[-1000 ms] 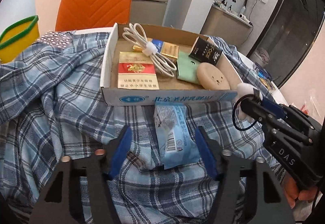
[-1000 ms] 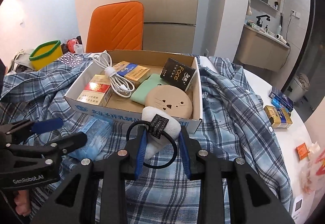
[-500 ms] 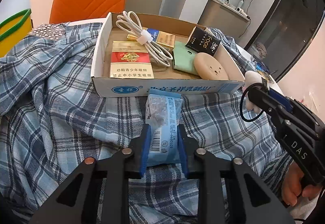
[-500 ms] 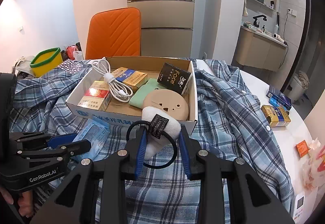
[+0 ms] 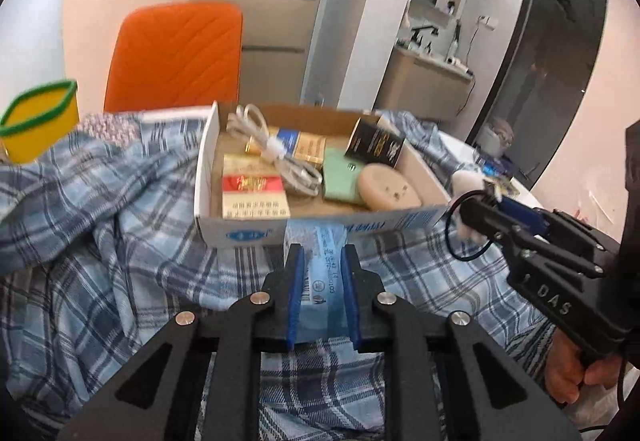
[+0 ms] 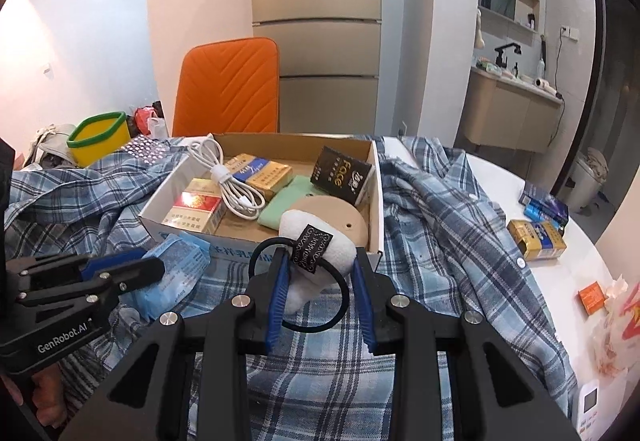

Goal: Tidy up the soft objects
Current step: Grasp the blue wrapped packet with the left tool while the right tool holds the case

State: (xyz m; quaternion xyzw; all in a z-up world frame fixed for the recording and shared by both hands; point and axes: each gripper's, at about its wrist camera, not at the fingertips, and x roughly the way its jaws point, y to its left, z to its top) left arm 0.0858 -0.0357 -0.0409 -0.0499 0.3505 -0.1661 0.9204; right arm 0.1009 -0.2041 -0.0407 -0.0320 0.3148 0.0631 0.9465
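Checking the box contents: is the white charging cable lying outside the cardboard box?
No, the coiled white cable lies inside the cardboard box, draped over the cigarette packs.

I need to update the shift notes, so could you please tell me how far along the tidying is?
Done: the cardboard box already holds packs, a cable and a green pouch. In hand: the left tool is shut on a blue tissue pack, the right tool on a white plush hair tie. Left: boxing both; the plaid shirt lies unfolded.
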